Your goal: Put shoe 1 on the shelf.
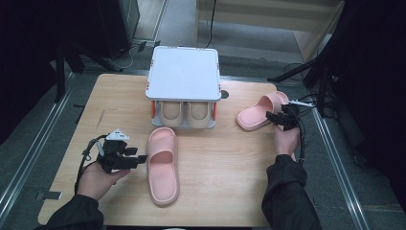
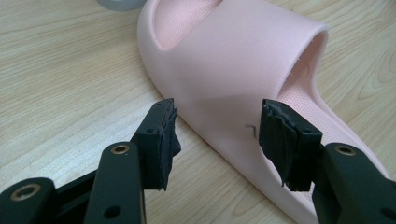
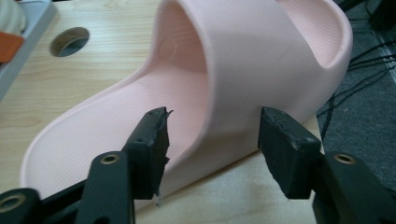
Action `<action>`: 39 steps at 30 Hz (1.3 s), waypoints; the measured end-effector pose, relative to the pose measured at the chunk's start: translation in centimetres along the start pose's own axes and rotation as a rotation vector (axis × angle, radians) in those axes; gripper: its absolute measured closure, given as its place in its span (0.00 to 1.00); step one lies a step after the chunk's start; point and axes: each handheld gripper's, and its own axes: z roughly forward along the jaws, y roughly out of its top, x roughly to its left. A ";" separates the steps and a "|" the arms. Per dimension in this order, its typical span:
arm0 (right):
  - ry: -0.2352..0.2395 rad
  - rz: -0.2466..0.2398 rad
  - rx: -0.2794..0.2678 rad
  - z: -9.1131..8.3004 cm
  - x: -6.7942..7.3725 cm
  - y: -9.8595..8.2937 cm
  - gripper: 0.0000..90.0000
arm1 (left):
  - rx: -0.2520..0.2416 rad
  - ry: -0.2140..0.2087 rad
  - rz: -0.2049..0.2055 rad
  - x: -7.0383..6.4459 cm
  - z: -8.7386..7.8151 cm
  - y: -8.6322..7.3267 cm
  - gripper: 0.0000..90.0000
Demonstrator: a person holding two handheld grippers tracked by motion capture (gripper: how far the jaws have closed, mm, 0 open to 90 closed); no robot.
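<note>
- The wooden table [image 1: 225, 191] is the largest thing I see from the high view, pale grained wood with a round hole [image 1: 224, 94] near its far edge.
- At the far middle stands a grey shoe rack [image 1: 184, 72] with a flat top. On its lower shelf I make out a beige pair of slippers [image 1: 184, 114], side by side with ends facing me.
- One pink slipper [image 1: 163, 165] lies flat in front of the rack, lengthwise toward me, just right of my left gripper.
- The other pink slipper [image 1: 261, 112] lies at the far right of the table, angled, its strap end toward the table's right edge.
- My left gripper [image 1: 140, 159] sits low at the near left, held in a hand [image 1: 98, 179], pointing right at the near slipper's side. In the left gripper view its jaws are spread, one over bare wood, the other in front of the slipper's rim by the strap; neither clamps anything, and I cannot tell whether the far pad touches.
- My right gripper [image 1: 274, 118] is at the angled slipper's strap end. In the right gripper view its jaws stand apart on either side of the strap's outer wall, one in front of the footbed, one outside, with gaps showing on both sides, so nothing is pinched.
</note>
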 end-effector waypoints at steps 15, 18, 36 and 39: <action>-0.016 0.128 -0.004 1.8 -1.9 0.3 0.64 | 0.009 -0.001 -0.004 0.1 0.2 0.1 0.51; -0.005 0.106 0.001 1.7 -1.9 0.3 0.76 | 0.012 0.002 -0.004 0.1 0.3 0.1 0.51; -0.002 -0.029 0.034 -1.3 0.0 0.7 0.95 | 0.010 -0.026 -0.039 1.1 0.3 0.3 0.61; 0.005 -0.052 0.028 -2.6 0.3 0.7 0.95 | 0.011 -0.038 -0.049 1.4 0.3 0.4 0.66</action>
